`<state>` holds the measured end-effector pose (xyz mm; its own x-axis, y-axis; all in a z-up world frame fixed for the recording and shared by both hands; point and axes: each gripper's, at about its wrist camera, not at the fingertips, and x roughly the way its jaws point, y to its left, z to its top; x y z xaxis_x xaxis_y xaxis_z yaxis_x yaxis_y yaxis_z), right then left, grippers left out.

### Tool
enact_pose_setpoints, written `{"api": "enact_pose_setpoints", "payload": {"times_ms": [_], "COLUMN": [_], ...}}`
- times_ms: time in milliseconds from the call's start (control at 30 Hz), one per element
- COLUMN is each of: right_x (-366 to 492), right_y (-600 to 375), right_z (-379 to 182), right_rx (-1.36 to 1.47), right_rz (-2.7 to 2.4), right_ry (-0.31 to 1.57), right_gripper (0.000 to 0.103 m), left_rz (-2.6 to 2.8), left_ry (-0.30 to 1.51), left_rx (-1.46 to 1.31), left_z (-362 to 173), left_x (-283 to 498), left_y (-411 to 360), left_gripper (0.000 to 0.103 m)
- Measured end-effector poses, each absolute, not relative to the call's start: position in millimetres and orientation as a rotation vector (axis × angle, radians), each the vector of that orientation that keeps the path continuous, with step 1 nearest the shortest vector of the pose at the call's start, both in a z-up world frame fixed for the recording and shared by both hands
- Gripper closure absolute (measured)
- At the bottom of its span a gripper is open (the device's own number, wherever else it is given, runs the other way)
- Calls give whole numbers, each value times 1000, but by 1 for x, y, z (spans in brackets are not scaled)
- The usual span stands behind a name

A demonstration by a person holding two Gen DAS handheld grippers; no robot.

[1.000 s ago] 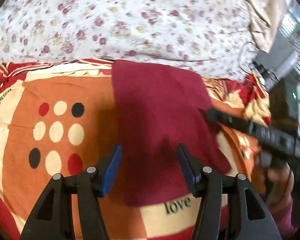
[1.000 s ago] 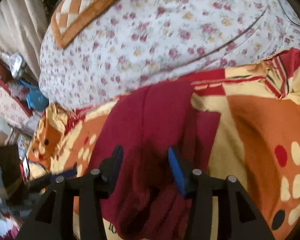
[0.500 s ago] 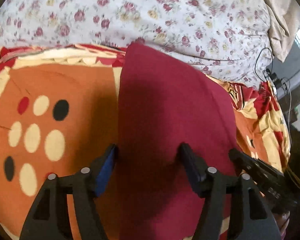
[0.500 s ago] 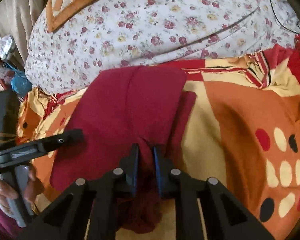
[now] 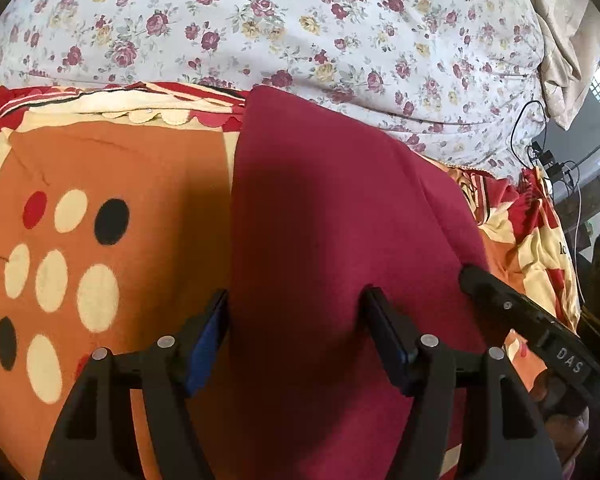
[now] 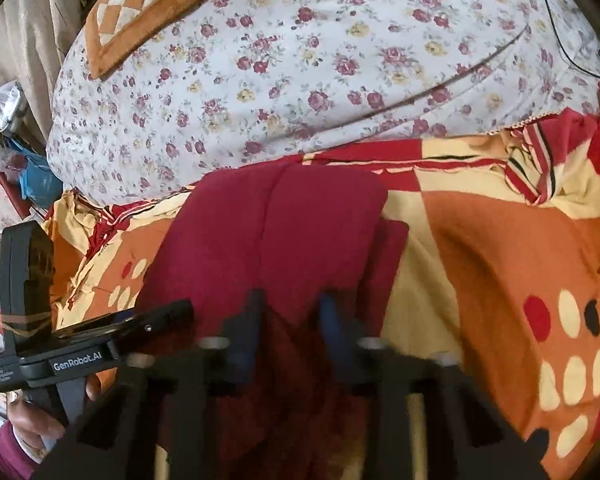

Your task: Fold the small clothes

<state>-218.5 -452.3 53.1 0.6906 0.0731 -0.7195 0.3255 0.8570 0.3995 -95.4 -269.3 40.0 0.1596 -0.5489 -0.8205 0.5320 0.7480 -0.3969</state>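
With the maroon garment (image 5: 340,240) lying partly folded on the patterned blanket (image 5: 100,168), the opening left gripper (image 5: 296,316) straddles its near edge ungripped, while the opening right gripper (image 6: 290,316), cloth between its jaws, should release before smoothing the fold

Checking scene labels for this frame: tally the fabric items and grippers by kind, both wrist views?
Maroon garment: 1
Patterned orange blanket: 1
Floral sheet: 1
Checkered orange cushion: 1
Grippers: 2, the left gripper and the right gripper, both jaws opening with maroon cloth between them
Total: 6
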Motion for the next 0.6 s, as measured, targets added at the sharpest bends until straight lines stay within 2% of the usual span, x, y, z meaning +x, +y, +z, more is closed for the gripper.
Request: {"api": "enact_pose_setpoints", "payload": {"times_ms": [67, 433, 500, 533, 567, 600], "right_x": [-227, -244, -247, -247, -249, -250], "right_y": [-452, -464, -470, -473, -477, -482], "right_z": [58, 44, 47, 47, 45, 42], "right_rx": [515, 546, 585, 594, 615, 652], "right_rz": [-163, -187, -190, -208, -226, -228], "right_ry": [782, 781, 753, 746, 734, 717], "right_gripper": [94, 95, 69, 36, 16, 15], "left_rz": [-776, -784, -791, -795, -799, -804], "left_ry": [1179, 1196, 1216, 1222, 1228, 1229], "left_rx": [-9, 13, 6, 5, 8, 14], "left_z": [40, 33, 31, 30, 29, 29], "left_x": [-96, -92, -89, -88, -87, -86], "left_y": [-270, -273, -275, -275, -276, -278], "left_gripper": [42, 26, 24, 23, 21, 19]}}
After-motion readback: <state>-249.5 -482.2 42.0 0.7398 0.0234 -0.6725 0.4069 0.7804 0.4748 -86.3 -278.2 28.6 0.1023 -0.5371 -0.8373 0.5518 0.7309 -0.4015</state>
